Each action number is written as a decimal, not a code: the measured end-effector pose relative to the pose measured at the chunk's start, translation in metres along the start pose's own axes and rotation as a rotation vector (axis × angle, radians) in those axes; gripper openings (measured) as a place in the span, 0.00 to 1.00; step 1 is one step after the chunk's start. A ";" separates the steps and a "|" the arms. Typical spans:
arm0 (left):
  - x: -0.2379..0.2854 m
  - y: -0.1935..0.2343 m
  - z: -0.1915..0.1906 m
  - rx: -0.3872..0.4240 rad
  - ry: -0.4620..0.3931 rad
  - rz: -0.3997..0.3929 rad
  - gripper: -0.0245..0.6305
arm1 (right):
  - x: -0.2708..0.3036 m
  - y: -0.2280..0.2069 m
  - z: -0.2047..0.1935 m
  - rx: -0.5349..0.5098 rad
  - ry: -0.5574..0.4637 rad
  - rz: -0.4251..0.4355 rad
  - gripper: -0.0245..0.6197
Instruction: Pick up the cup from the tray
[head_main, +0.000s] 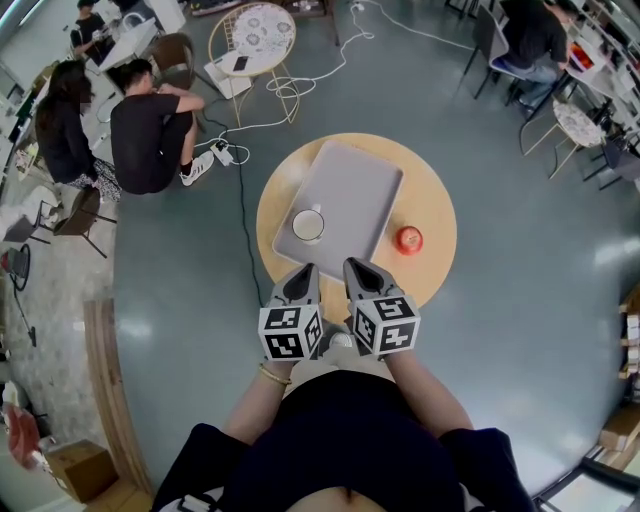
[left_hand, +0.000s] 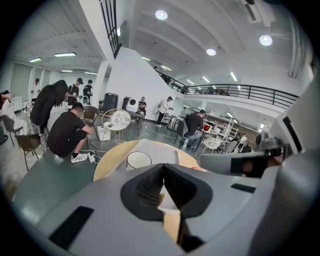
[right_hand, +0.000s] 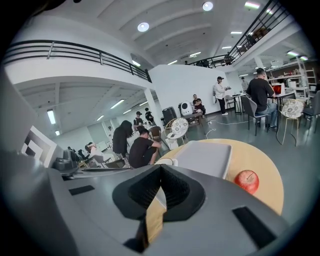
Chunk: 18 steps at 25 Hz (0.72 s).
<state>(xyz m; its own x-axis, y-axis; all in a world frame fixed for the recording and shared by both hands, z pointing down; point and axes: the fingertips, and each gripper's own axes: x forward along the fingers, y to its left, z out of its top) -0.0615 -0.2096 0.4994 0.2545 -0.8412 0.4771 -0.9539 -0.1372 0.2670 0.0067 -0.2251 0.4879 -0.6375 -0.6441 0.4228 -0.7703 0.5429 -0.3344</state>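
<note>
A: Where's the white round cup (head_main: 308, 225)?
B: Near-left corner of the grey rectangular tray (head_main: 352, 180), on the round wooden tabletop (head_main: 435, 200). Left gripper (head_main: 303, 275) and right gripper (head_main: 362, 270) jaws are both closed and empty; going in unopened would likely topple it

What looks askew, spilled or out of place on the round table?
Nothing stands out. The white cup stands upright on the near left corner of the grey tray, nothing spilled. The tray lies slightly turned on the round table, and the red apple sits beside it.
</note>
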 end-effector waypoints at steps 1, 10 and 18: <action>0.002 0.001 0.001 -0.001 0.002 0.002 0.05 | 0.001 -0.002 0.000 0.007 0.002 -0.002 0.05; 0.015 0.009 0.002 0.014 0.042 -0.029 0.05 | 0.011 -0.006 -0.006 0.074 0.028 -0.022 0.05; 0.038 0.018 0.002 0.056 0.054 -0.064 0.05 | 0.025 -0.014 -0.013 0.112 0.056 -0.055 0.05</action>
<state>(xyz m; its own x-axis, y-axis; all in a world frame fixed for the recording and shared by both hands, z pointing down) -0.0695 -0.2453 0.5212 0.3217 -0.8006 0.5055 -0.9425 -0.2198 0.2518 0.0020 -0.2418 0.5137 -0.5945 -0.6388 0.4884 -0.8031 0.4418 -0.3998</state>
